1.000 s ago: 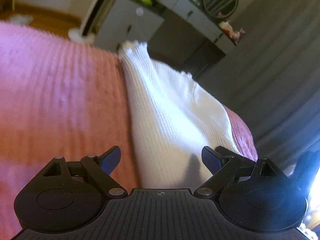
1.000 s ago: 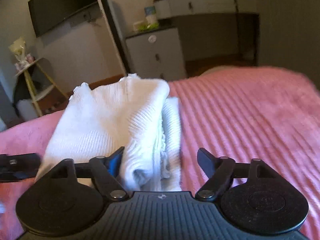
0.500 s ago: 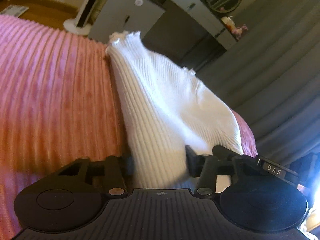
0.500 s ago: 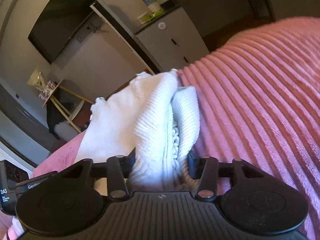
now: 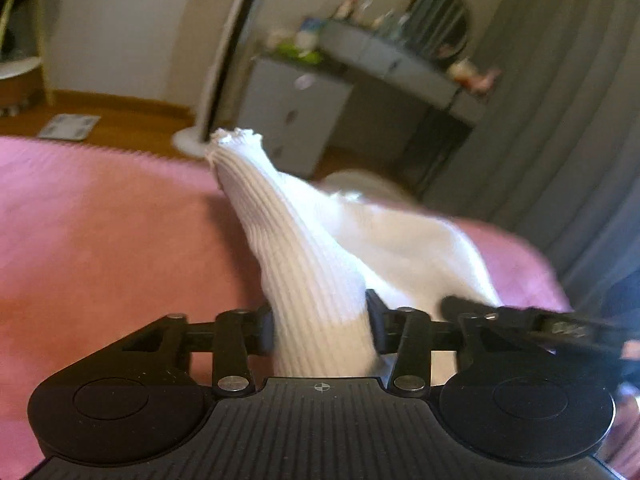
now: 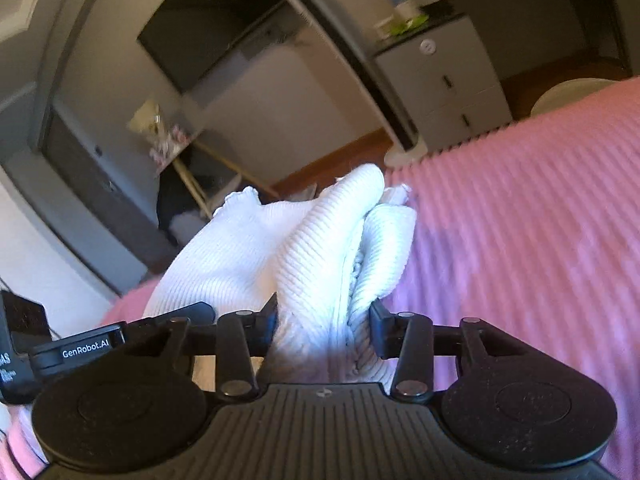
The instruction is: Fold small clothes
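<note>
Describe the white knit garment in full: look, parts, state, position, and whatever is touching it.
The white knit garment is a small ribbed piece, soft and stretchy-looking, with a frilled, scalloped edge at its far end. It is bunched into thick folds, several layers stacked on its right side, and pulled up off the pink ribbed bedspread, its far end reaching toward the bed's edge. The left gripper pinches one near corner, the right gripper the other, folded bundle. How much still touches the bedspread cannot be told.

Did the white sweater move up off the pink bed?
Yes. Both grippers, left and right, pinch the white sweater, and its near end has risen off the pink blanket, which stayed put.
</note>
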`<state>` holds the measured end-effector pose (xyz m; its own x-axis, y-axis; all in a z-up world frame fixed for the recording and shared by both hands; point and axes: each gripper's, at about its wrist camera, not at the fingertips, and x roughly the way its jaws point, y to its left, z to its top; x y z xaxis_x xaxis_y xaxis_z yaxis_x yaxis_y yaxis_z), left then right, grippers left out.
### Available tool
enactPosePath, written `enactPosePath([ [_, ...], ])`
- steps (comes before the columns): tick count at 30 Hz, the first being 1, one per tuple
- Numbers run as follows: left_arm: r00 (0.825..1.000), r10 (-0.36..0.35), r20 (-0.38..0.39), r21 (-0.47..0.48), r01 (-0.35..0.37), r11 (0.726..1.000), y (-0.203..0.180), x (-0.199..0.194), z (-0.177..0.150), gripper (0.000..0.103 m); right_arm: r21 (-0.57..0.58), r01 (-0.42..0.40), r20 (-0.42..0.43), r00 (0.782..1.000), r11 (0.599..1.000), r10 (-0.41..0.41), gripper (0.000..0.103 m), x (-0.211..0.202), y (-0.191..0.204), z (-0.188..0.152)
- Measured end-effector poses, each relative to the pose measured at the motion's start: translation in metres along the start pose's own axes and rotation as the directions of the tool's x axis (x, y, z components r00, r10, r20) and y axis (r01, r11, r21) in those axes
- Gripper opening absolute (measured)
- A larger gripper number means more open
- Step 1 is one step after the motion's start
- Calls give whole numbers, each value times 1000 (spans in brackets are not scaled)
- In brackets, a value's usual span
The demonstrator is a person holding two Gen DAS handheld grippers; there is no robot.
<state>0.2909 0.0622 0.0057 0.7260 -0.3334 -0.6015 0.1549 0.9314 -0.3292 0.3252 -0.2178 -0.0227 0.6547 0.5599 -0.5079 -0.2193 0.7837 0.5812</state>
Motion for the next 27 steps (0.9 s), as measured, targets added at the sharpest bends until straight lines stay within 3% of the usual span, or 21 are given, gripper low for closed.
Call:
enactPosePath([
  [1,998,54,-36,1,-54,999,7,1,-5,55,19,19,-26,999,1000,-19,53,3,1,-8],
  [2,994,92,-60,0,-92,996,13,0,-12,61,40,39,-20,999,998,-38,56,-1,1,-19],
  [4,997,80,-22,-21,-81,997,19,-21,-23,70,74,29,3,1000,997,-30,61,-10,-1,-27],
  [5,997,76,-7,-22,-76,997,20,-32,-29,74,158,-2,52,999,987,-6,62,-35,-5,-44],
  [7,996,81,26,-22,-81,997,16,-53,-43,79,198,-23,89,996,980,6,64,-57,-4,-62],
  [12,997,69,-36,69,-67,995,-2,-60,-81,80,293,-105,103,992,950,77,64,-70,4,-99],
  [15,993,89,-83,66,-83,994,-4,-53,-90,78,290,-90,93,994,953,65,65,-59,10,-100],
  [17,993,82,-82,35,-79,996,-6,-50,-89,75,300,-79,96,994,951,52,61,-52,13,-96],
  [19,992,79,-95,6,-79,997,-8,-48,-85,71,303,-78,97,994,950,51,41,-49,16,-95],
  [22,990,84,-116,-39,-89,995,-8,-47,-80,67,315,-33,79,997,949,9,29,-38,20,-93],
  [23,990,76,-116,-50,-82,995,-7,-46,-78,62,301,-19,73,997,954,-3,28,-36,24,-92],
  [27,990,76,-119,-50,-82,995,-3,-40,-72,62,301,-16,69,998,953,-5,30,-35,22,-96],
])
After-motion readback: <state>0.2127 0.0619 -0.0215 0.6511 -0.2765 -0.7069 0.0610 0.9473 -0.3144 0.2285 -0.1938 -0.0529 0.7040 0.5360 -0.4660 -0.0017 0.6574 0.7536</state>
